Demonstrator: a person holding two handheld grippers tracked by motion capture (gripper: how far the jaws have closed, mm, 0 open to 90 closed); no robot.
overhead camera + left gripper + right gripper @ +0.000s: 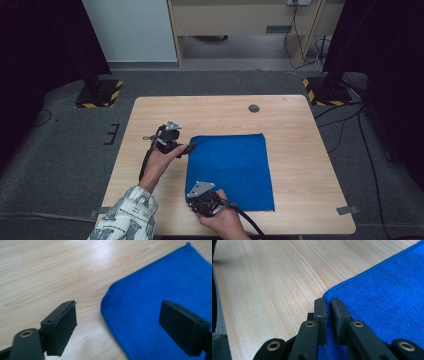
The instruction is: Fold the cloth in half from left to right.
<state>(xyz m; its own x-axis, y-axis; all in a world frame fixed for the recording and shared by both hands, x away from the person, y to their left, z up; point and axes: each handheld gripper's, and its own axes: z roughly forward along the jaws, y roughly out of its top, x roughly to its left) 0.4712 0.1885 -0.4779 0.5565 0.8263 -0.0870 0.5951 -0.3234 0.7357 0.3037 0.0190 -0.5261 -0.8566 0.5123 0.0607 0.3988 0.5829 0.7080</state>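
Jaws: left gripper [117, 322] spread wide over the corner of the blue cloth [160, 302]; right gripper [328, 302] clenched on a cloth corner.
Cloth: laid flat, centre-right of the wooden table [150, 115].
Room: grey carpet [65, 150]; striped stand bases [100, 93]; cables [345, 125].

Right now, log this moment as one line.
left claw open at cloth corner | right claw shut on cloth edge | cloth flat on table
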